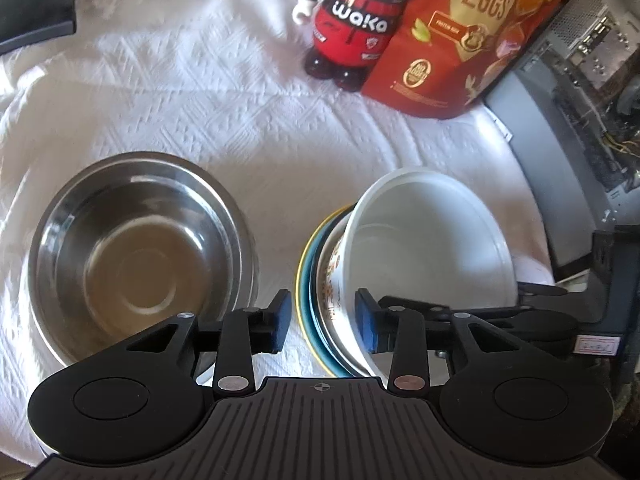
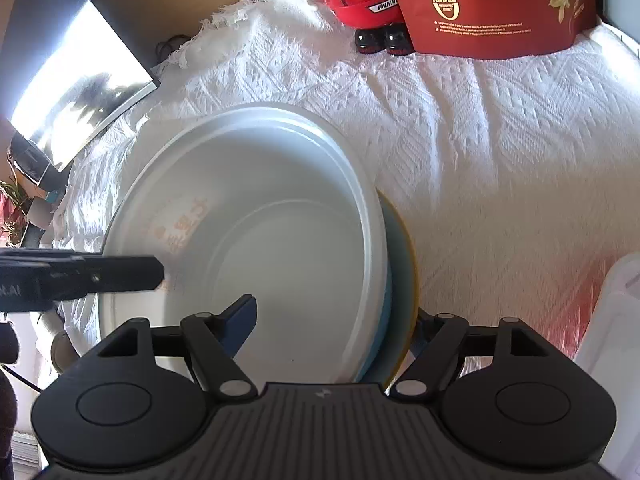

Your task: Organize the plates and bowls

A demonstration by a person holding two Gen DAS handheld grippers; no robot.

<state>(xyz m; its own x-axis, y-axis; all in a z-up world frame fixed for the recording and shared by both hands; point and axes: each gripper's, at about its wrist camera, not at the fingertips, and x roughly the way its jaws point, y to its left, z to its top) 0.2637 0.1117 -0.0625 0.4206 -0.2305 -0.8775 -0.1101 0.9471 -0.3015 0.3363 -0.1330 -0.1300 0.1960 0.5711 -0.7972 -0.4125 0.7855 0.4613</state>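
A white bowl point(image 1: 432, 248) with a printed outer wall sits tilted on a teal plate with a yellow rim point(image 1: 310, 276). My left gripper point(image 1: 322, 322) straddles the near rims of bowl and plate, its jaws apart and not clamped. A steel bowl point(image 1: 132, 248) stands to its left on the white cloth. In the right wrist view the white bowl point(image 2: 256, 232) fills the centre over the plate point(image 2: 402, 280). My right gripper point(image 2: 332, 324) is open, its left finger inside the bowl and its right finger outside the plate's rim.
A red bear figure point(image 1: 356, 20) and a red quail-egg pouch point(image 1: 472, 36) stand at the back of the cloth point(image 1: 200, 92). A computer case point(image 1: 580, 112) is at the right. A dark laptop point(image 2: 68, 80) lies at the left, a white container point(image 2: 616, 360) at the right.
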